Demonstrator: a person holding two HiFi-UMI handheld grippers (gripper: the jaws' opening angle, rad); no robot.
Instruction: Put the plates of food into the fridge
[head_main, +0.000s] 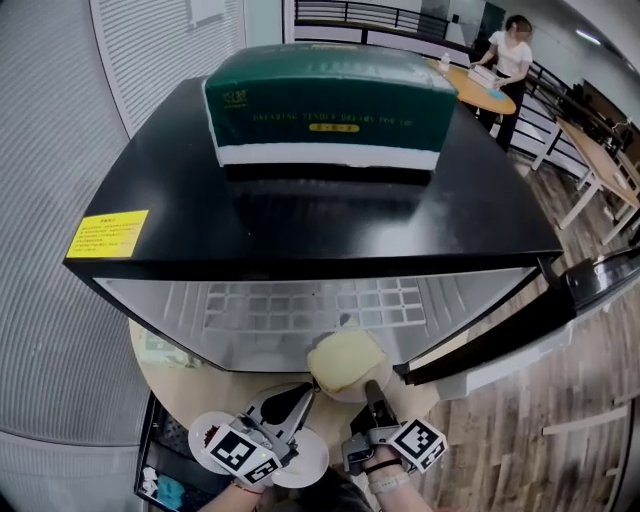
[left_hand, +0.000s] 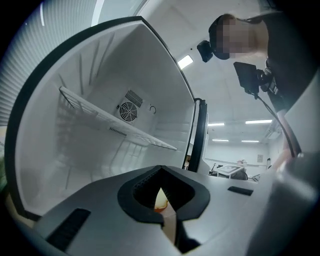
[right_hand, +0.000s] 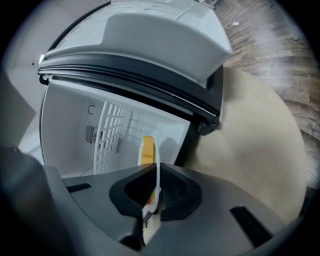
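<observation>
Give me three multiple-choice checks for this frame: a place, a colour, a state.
1. What sits on top of the fridge? A. a green box B. a plate C. a kettle
2. The sticker on the fridge top is: A. red B. yellow C. blue
3. The fridge door is: A. shut B. open C. removed

1 A: the green box rests on top of the fridge.
2 B: the sticker at its front corner is yellow.
3 B: the door stands swung out, leaving the wire shelf exposed.
</observation>
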